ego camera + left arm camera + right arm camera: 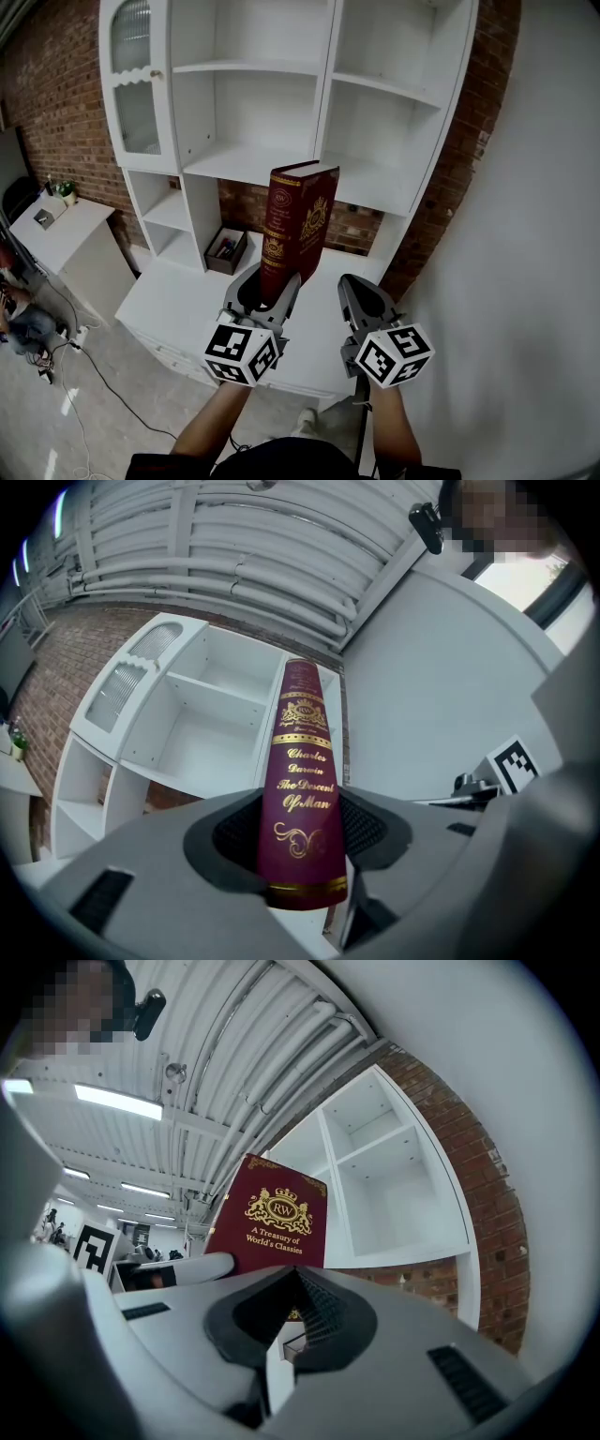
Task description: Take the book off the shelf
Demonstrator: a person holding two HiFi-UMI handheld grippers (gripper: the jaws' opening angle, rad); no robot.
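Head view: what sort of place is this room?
Probably an office or workshop space: a bare brick wall, a mostly empty white shelf unit, and strip lights under an open piped ceiling.

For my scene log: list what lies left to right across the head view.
White low cabinet → dark red hardback book → right gripper → plain grey wall.

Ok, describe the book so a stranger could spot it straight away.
Find the tall white shelf unit against the brick wall. In front of its shelves, the left claw holds a thick burgundy hardback book roughly upright by its lower end. It is the only book in sight, with gold lettering on its spine.
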